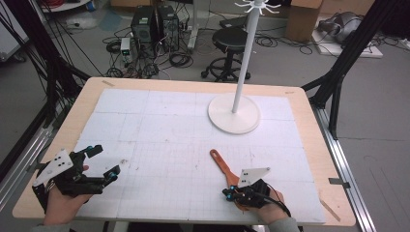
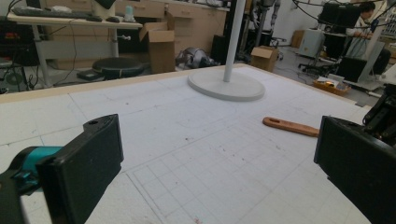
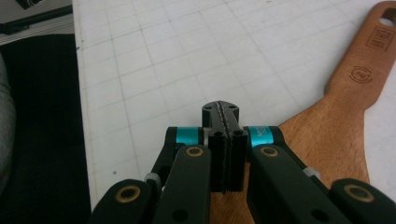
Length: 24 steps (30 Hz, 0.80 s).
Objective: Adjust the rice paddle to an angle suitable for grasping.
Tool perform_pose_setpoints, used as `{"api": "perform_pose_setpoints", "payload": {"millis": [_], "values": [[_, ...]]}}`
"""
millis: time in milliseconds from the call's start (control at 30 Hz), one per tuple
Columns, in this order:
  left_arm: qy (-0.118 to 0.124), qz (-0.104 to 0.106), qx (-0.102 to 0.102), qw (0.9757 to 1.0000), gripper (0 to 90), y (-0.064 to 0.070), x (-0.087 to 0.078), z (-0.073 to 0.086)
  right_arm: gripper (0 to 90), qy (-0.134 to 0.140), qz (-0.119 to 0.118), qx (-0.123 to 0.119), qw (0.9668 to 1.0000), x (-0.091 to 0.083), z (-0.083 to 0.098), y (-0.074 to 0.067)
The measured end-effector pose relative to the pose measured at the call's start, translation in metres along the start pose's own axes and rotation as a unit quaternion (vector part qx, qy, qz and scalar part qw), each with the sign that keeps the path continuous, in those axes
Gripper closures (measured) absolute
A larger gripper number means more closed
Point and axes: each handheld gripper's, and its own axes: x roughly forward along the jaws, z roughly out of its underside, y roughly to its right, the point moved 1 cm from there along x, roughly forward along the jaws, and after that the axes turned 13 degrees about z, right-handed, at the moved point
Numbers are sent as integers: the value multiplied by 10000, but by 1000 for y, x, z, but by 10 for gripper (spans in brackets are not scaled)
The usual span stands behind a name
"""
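Right hand-held gripper [image 3: 223,112] hangs over the wooden spatula [image 3: 345,116], jaws pressed together, empty; left hand-held gripper [image 1: 104,162] gapes wide, holding nothing

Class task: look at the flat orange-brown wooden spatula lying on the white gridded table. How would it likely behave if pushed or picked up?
The flat orange-brown wooden spatula looks like solid wood, so probably stiff, not floppy. Lying flat on the white gridded table, it should slide rather than roll or tip. Thin with a slim handle, it is likely light.

The spatula [image 1: 223,166] is orange-brown wood (a round stamp burnt into its handle). The mat [image 1: 164,130] is white with a faint grid, the stand [image 1: 234,113] white, the grippers [image 1: 241,193] black with teal.
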Motion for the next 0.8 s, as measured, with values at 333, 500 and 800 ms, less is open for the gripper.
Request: {"api": "perform_pose_setpoints", "payload": {"millis": [333,500,800], "values": [[-7,-4,-8,10000,18,0,-1,0,900,-21,205,252,9995,-5,6,11],[-6,-11,-19,10000,18,0,-1,1,900,-12,323,424,9986,-8,10,19],[11,-52,-6,10000,18,0,-3,0,900,-49,684,642,9956,-14,16,30]]}}
